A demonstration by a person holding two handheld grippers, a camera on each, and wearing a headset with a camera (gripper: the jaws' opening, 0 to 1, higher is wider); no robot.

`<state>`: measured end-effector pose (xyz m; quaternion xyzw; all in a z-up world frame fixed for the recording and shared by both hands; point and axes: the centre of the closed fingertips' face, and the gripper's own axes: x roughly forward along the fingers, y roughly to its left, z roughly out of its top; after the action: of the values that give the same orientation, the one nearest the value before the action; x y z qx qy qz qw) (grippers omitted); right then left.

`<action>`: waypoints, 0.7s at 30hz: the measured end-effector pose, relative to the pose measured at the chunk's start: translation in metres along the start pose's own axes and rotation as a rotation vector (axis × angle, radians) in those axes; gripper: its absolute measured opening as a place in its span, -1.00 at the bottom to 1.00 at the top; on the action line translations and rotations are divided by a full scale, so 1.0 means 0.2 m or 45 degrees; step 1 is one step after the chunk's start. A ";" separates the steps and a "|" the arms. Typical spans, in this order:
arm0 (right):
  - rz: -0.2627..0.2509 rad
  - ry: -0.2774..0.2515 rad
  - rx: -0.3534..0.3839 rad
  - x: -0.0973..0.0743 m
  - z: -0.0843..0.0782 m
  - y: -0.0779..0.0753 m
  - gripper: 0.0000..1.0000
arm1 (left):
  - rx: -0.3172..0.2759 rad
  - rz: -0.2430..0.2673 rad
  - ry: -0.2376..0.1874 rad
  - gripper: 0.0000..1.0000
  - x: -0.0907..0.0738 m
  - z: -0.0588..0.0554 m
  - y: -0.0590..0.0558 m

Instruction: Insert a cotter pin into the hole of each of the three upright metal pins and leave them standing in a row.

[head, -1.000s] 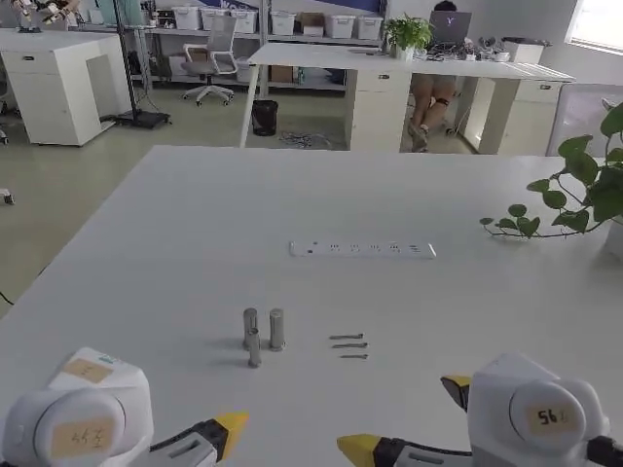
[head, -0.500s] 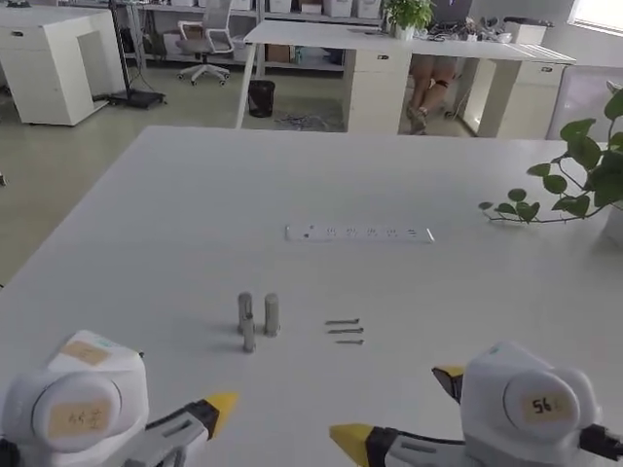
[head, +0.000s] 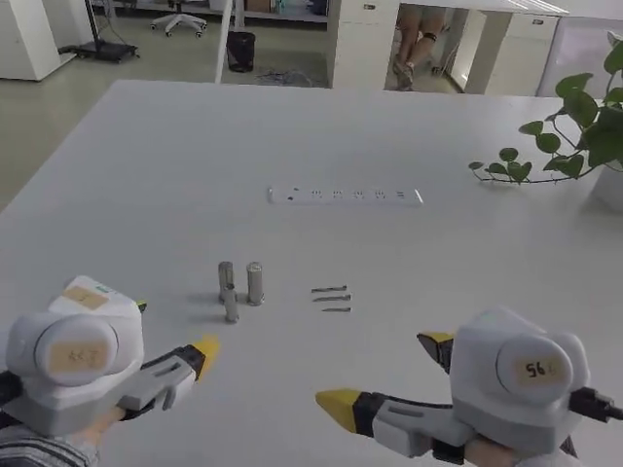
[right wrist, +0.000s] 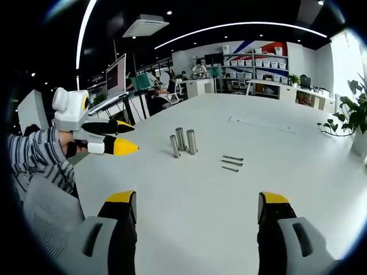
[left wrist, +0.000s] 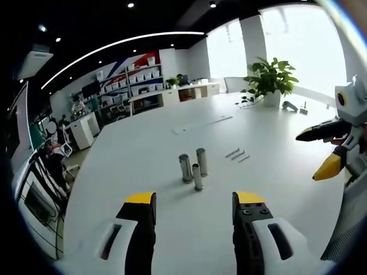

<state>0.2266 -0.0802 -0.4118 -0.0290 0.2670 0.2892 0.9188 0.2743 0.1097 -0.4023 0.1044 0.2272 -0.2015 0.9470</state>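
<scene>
Metal pins (head: 255, 283), three of them, stand upright in a tight cluster rather than a row, mid-way across the white table (head: 438, 146). Left gripper (left wrist: 195, 200) and right gripper (right wrist: 197, 199) hover low at the near edge, well short of the parts. Their tips are angled inward toward each other, with jaws spread wide and holding nothing. The pins look stiff, smooth and dense but narrow-footed, so likely to topple; a mid-shaft clamp should steady one. Cotter pins (head: 330, 299) lie flat in a stack of three just right of the cluster. They look thin, light and awkward to pinch off the surface.
</scene>
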 end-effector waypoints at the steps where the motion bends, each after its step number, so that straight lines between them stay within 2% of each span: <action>1: 0.002 0.004 -0.003 0.00 0.00 0.00 0.71 | -0.001 -0.016 0.003 -0.02 0.03 0.00 0.00; 6: 0.010 0.010 -0.002 0.02 0.00 -0.01 0.71 | 0.015 -0.048 0.010 -0.11 0.15 0.00 0.01; 10: 0.020 0.015 0.000 0.04 0.00 -0.01 0.71 | -0.002 -0.067 0.010 -0.24 0.24 0.00 0.02; 14: 0.026 0.017 0.012 0.06 0.01 -0.02 0.70 | -0.022 -0.126 0.008 -0.39 0.32 -0.01 -0.01; 21: 0.027 0.018 0.031 0.08 0.00 -0.03 0.69 | -0.008 -0.162 0.021 -0.57 0.42 -0.03 -0.04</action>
<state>0.2414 -0.0770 -0.4199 -0.0170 0.2773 0.2955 0.9140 0.3365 0.0760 -0.4484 0.0882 0.2417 -0.2598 0.9307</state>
